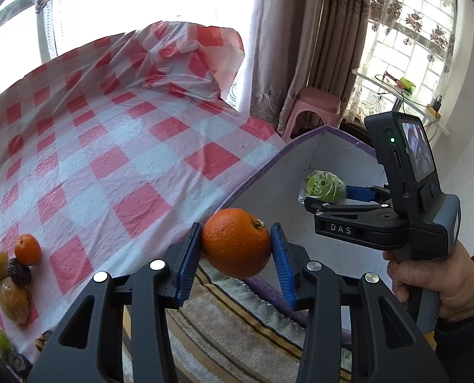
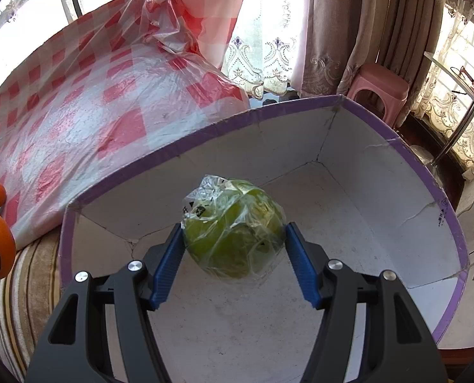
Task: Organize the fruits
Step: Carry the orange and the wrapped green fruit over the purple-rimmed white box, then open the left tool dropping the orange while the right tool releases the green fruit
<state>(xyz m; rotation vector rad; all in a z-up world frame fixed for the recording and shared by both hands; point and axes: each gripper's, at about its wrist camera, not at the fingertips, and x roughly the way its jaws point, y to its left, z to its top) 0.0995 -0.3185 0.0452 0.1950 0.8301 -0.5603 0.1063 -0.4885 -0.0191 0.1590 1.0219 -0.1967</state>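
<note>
Left gripper [image 1: 236, 242]: clamped on an orange [image 1: 236, 242], above the box [image 1: 262, 172] near corner.
Right gripper [image 2: 233, 239]: pads pressed on a plastic-wrapped green fruit [image 2: 233, 229], low inside the box.
Remaining fruits [image 1: 11, 274]: clustered at the checked cloth's [image 1: 125, 159] near-left edge.
Risk: the slick wrap may slip; the orange may roll out if released over the rim.
Writing: "DAS" [image 1: 340, 229] on the right gripper; the wrap's print is unreadable.

place: home living room | signs: lace curtains [image 2: 259, 63]; pink plastic stool [image 2: 380, 92]; checked tablecloth [image 1: 115, 146]; striped towel [image 1: 237, 328]
</note>
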